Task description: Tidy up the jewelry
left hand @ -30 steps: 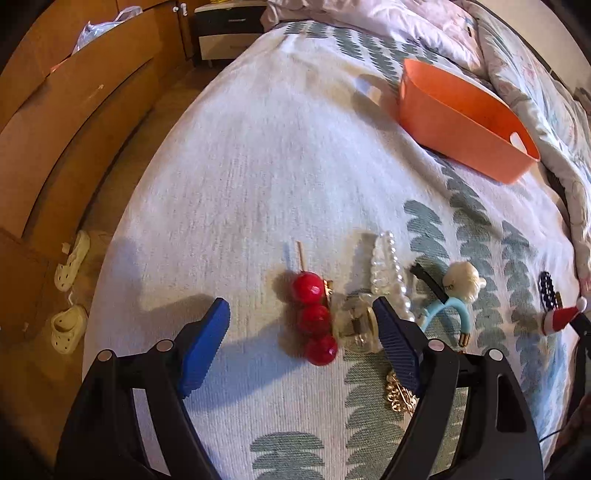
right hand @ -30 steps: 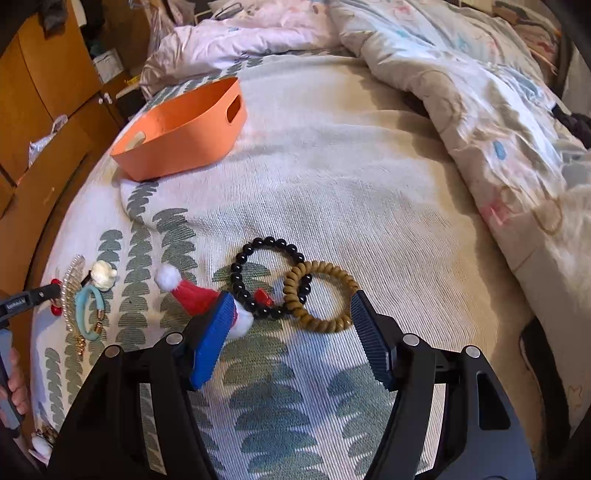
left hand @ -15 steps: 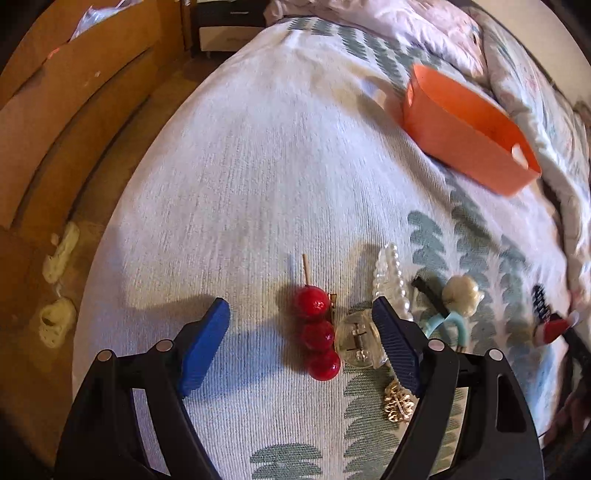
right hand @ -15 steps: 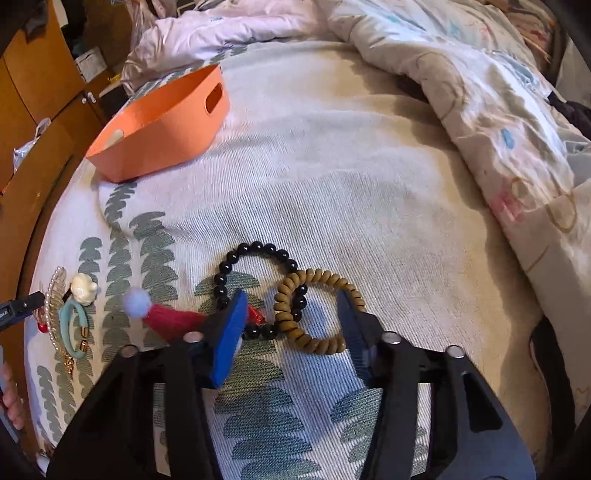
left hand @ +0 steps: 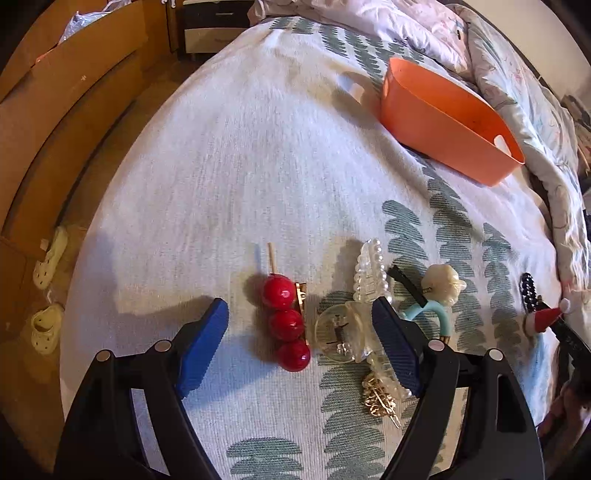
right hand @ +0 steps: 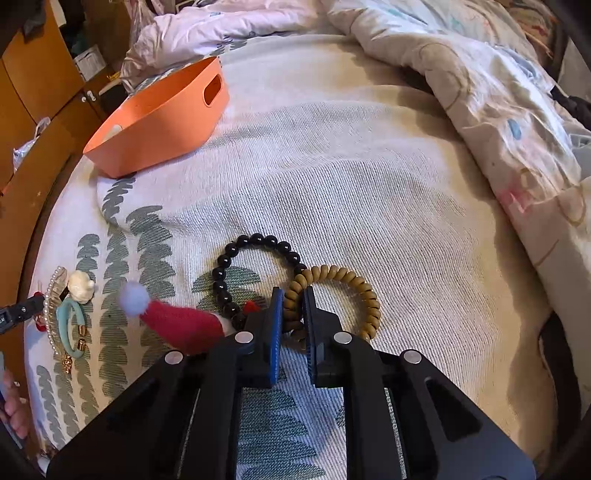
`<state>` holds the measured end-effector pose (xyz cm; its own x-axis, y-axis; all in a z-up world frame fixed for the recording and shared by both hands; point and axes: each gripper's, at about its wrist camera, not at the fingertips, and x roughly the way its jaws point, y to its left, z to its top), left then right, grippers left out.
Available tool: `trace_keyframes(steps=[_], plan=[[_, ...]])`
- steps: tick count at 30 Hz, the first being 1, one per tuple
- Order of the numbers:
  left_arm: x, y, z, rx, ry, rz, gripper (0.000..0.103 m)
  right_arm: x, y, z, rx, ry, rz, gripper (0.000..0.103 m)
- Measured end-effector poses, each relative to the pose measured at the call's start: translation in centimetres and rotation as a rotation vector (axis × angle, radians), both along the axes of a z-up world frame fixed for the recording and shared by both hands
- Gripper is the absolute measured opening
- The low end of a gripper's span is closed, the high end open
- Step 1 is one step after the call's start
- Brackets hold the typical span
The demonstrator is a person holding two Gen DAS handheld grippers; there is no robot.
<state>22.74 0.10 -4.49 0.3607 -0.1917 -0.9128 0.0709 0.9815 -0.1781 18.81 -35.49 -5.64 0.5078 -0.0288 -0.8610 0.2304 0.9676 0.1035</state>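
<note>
My right gripper (right hand: pixel 293 314) is shut on the near left side of the tan beaded bracelet (right hand: pixel 364 291), which lies on the bed overlapping a black beaded bracelet (right hand: pixel 236 251). A red Santa hat clip (right hand: pixel 177 325) lies just left of the fingers. My left gripper (left hand: pixel 301 332) is open above a red three-ball hair clip (left hand: pixel 286 325) and a clear claw clip (left hand: pixel 340 332). A pearl clip (left hand: pixel 369 269), a gold ornament (left hand: pixel 378 398) and a teal hair tie with a cream flower (left hand: pixel 441 288) lie close by. The orange basket (left hand: pixel 417 122) stands further up the bed.
A crumpled quilt (right hand: pixel 498 103) is heaped along the right side of the bed. The bed's left edge drops to a floor with pale slippers (left hand: pixel 48 258) beside wooden cabinets (left hand: pixel 55 96). A nightstand (left hand: pixel 218 18) stands beyond the bed.
My right gripper has moved forward and closed from wide open onto the tan bracelet. The Santa hat clip has shifted a little. The left gripper has stayed open over the clips.
</note>
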Motion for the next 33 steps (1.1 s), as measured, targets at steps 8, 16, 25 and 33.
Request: trace_keyframes(steps=[8,16,25,33], plan=[[0.1,-0.1,-0.2,-0.006,0.006,-0.003,0.078,-0.3,0.2,0.9,0.007,-0.020,-0.001,0.012],[0.0,2.2,0.9,-0.107,-0.013,0.091,0.078,-0.6,0.0,1.5,0.020,-0.038,-0.004,0.012],[1.0,2.3,-0.3,0.001,-0.002,0.139,0.070,-0.6,0.7,1.8,0.011,-0.043,0.008,0.012],[0.2,0.9,-0.5,0.131,-0.049,0.118,0.067,-0.5,1.0,1.6,0.004,-0.039,0.014,0.012]])
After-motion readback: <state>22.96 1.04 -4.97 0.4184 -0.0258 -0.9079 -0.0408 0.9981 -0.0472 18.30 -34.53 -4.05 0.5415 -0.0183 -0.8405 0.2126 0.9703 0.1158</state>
